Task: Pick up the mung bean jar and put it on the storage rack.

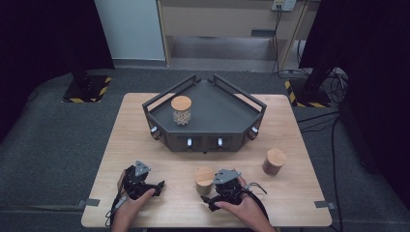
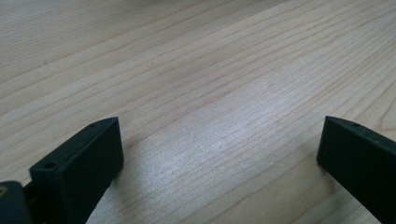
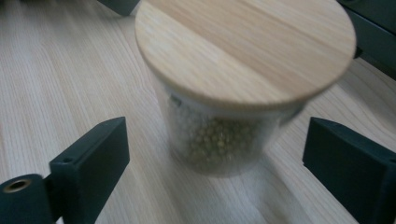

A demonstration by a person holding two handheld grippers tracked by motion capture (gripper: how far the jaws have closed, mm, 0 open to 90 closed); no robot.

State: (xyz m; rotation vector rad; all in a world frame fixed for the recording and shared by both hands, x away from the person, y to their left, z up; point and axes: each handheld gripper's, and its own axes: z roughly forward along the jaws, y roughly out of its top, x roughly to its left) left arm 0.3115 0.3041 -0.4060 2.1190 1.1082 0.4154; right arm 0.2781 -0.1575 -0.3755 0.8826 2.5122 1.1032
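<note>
L gripper (image 1: 155,185) sat low over bare worktop (image 1: 121,145) near the front-left edge — fingers wide, nothing betw. them. R gripper (image 3: 212,154) had fingers wide either side of a wood-lidded jar (image 3: 233,93) of small greenish beads, not touching it. Second jar (image 1: 273,161) stood well to the right; third jar (image 1: 181,110) sat in the dark corner tray (image 1: 217,111).

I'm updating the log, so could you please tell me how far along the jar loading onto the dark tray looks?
Done: one wooden-lidded glass jar of pale beads stands on the dark grey corner tray. In hand: the right gripper is open, its fingers either side of a second wooden-lidded jar, not yet closed. Left: that jar and the brown-filled jar sit on the wooden table. The left gripper is open and holds nothing.
</note>
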